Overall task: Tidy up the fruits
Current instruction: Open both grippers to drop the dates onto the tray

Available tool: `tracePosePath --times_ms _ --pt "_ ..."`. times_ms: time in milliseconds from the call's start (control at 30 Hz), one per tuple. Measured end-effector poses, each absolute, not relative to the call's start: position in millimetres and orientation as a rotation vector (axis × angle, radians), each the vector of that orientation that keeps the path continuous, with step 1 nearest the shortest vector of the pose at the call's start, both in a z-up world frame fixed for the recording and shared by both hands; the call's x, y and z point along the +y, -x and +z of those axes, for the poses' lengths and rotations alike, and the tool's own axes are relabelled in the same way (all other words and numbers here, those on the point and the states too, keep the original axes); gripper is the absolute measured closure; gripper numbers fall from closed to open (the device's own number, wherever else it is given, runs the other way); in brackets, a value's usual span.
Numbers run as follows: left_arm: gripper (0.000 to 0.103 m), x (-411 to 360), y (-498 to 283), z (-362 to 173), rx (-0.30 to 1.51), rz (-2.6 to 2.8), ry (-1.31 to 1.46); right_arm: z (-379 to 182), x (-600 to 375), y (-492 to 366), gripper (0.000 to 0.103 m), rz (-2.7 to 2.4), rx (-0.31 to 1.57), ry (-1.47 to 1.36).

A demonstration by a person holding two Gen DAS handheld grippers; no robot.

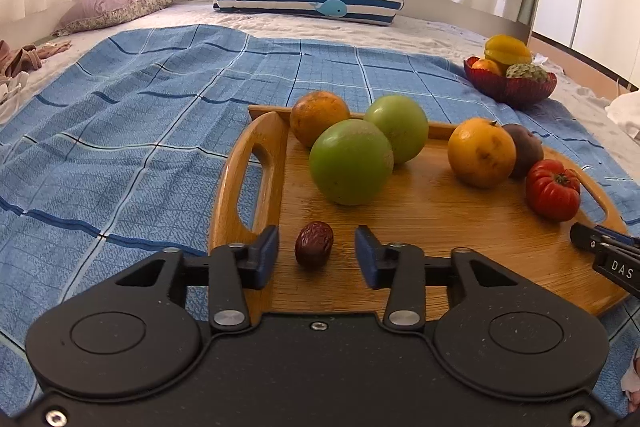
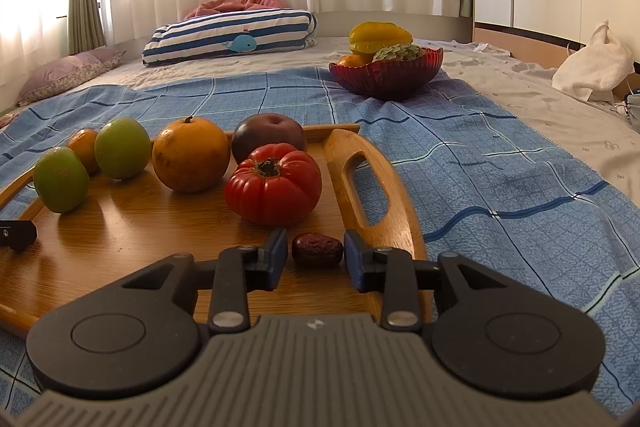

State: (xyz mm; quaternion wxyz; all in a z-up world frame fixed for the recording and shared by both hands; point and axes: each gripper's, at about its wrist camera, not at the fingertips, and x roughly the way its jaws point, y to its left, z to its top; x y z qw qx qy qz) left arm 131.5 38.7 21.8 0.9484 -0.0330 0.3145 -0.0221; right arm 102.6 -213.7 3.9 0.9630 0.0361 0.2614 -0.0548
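Observation:
A wooden tray [image 1: 420, 223] [image 2: 120, 227] lies on a blue checked cloth and holds two green fruits [image 1: 351, 167] [image 2: 122, 148], two oranges [image 1: 481, 152] [image 2: 191, 154], a dark plum [image 2: 269, 135] and a red tomato [image 1: 553, 189] [image 2: 273, 183]. My left gripper [image 1: 316, 257] is open with a small dried red date [image 1: 314, 244] between its fingers, apart from both pads. My right gripper [image 2: 315, 258] is open around another dried date [image 2: 317, 249] near the tray's right handle; the pads stand close to it.
A red glass bowl [image 1: 510, 85] [image 2: 386, 77] with a yellow starfruit, an orange and a green custard apple sits far right on the cloth. A striped whale pillow [image 2: 230, 37] and a purple pillow [image 1: 112, 9] lie at the back. A white cloth bundle [image 2: 596, 63] is at right.

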Motion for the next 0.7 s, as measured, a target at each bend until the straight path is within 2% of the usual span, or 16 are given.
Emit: tracePosePath --times_ms 167,267,333,400,700 --pt "0.05 38.3 -124.7 26.3 0.633 -0.054 0.064 6.6 -212.1 -98.2 0.039 -0.111 0.512 -0.066" --pt "0.04 37.8 -119.0 29.1 0.623 -0.061 0.069 6.9 -209.6 -94.2 0.033 -0.108 0.503 -0.059" --pt "0.03 37.5 -114.7 31.3 0.614 -0.065 0.07 6.4 -208.0 -90.2 0.029 -0.108 0.496 -0.055" --pt "0.025 35.7 -110.2 33.9 0.604 -0.071 0.064 5.9 -205.7 -85.5 0.027 -0.11 0.483 -0.045" --pt "0.016 25.3 -90.3 43.7 0.568 -0.107 0.028 7.9 -204.0 -68.5 0.016 -0.103 0.425 -0.046"
